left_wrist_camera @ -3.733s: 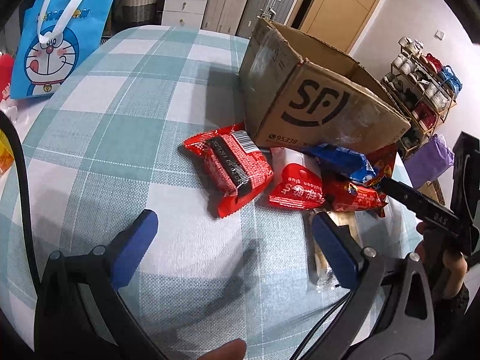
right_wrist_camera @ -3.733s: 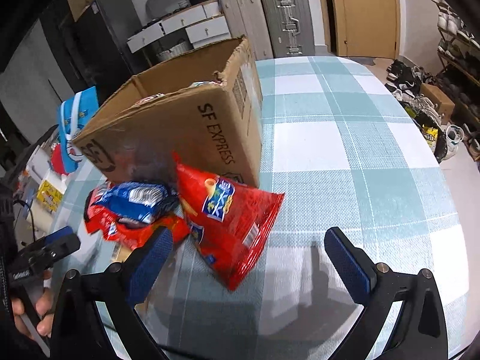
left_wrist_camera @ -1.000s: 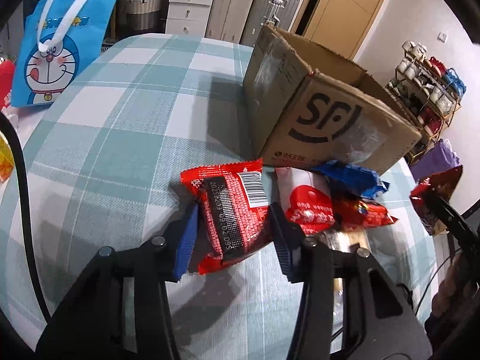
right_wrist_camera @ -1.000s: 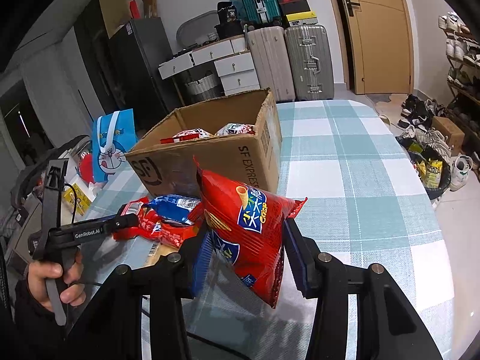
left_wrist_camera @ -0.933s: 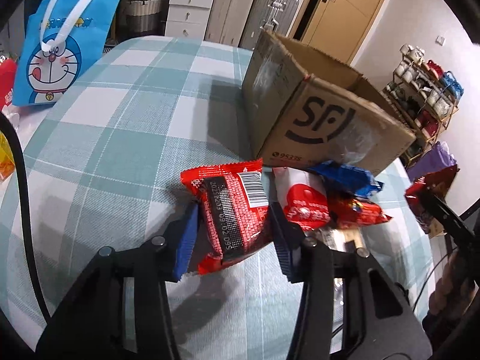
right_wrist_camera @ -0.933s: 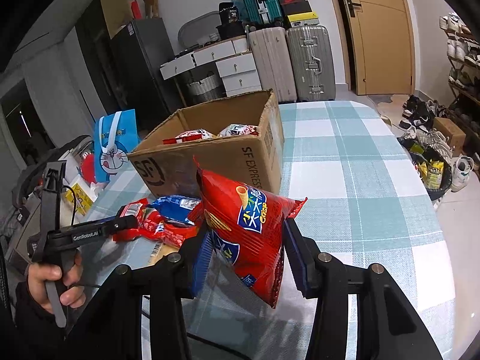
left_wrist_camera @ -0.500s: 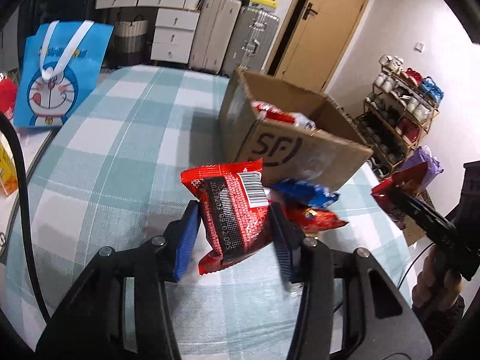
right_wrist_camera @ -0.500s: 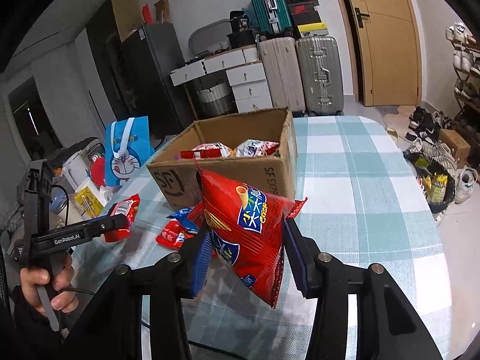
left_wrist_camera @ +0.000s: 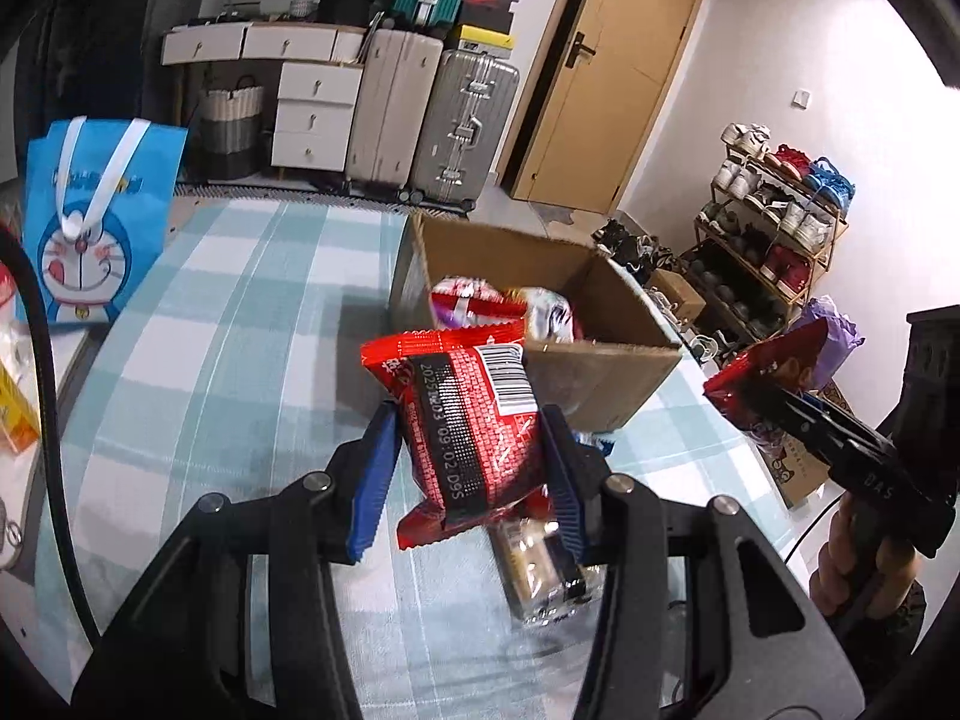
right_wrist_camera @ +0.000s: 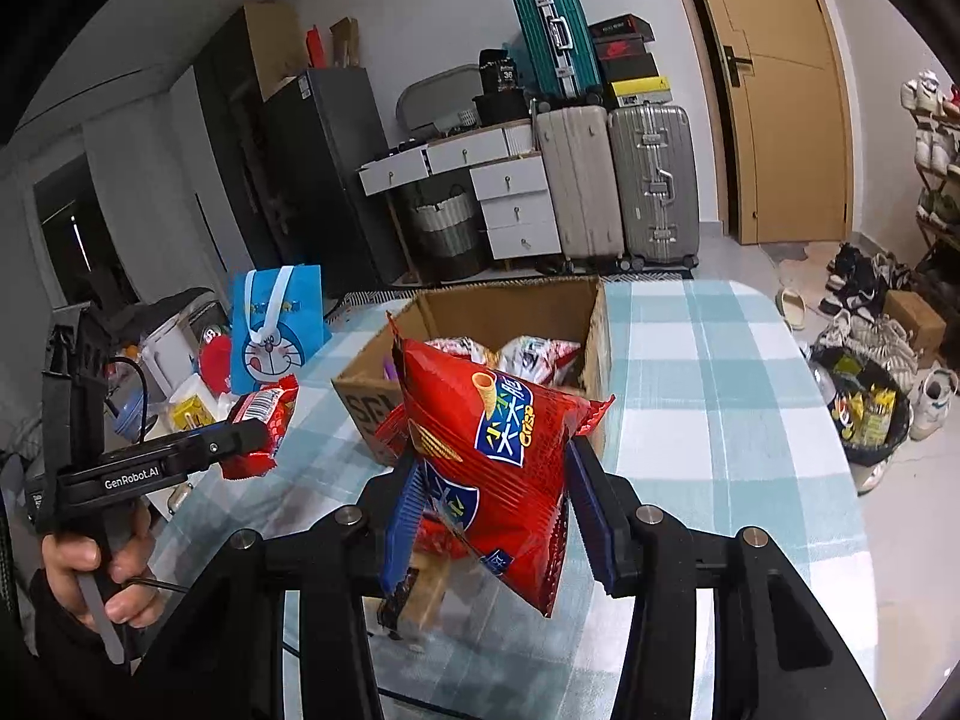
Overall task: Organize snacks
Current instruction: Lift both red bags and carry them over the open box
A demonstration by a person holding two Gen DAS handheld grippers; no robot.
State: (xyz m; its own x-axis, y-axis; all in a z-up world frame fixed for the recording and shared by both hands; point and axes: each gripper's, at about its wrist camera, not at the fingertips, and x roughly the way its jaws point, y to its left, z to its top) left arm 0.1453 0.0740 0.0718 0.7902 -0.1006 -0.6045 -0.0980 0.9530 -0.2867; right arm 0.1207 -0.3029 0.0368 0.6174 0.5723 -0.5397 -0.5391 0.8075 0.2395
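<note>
Two hand-held grippers are raised above a surface (left_wrist_camera: 252,324) covered in a pale teal and white checked cloth; each one holds a snack packet in the air. The left gripper (left_wrist_camera: 471,468) has its blue-padded fingers (left_wrist_camera: 375,480) closed partway against the sides of a red packet with a barcode (left_wrist_camera: 474,426), which hangs clear of the cloth, its printed back and black date strip facing the camera; in the right wrist view the same packet (right_wrist_camera: 261,426) shows at the tip of the left gripper (right_wrist_camera: 240,438), with the person's left hand (right_wrist_camera: 99,570) wrapped around the handle. The right gripper (right_wrist_camera: 489,510) has its fingers (right_wrist_camera: 591,516) pressed onto a large red crisp bag (right_wrist_camera: 492,456) with a blue and yellow label, held upright and lifted off the cloth; from the left wrist view that bag (left_wrist_camera: 771,372) appears far right. Beyond both packets stands an open cardboard box (left_wrist_camera: 600,378) on the cloth; inside it lie red and white snack packets (right_wrist_camera: 528,354). Below the left gripper, on the cloth near the box, rests a clear-wrapped biscuit pack (left_wrist_camera: 534,564) and part of a blue packet (left_wrist_camera: 594,441). A blue cartoon-cat gift bag (left_wrist_camera: 96,222) stands at the far left; suitcases (right_wrist_camera: 618,180) and white drawers (right_wrist_camera: 516,210) line the back wall.
</note>
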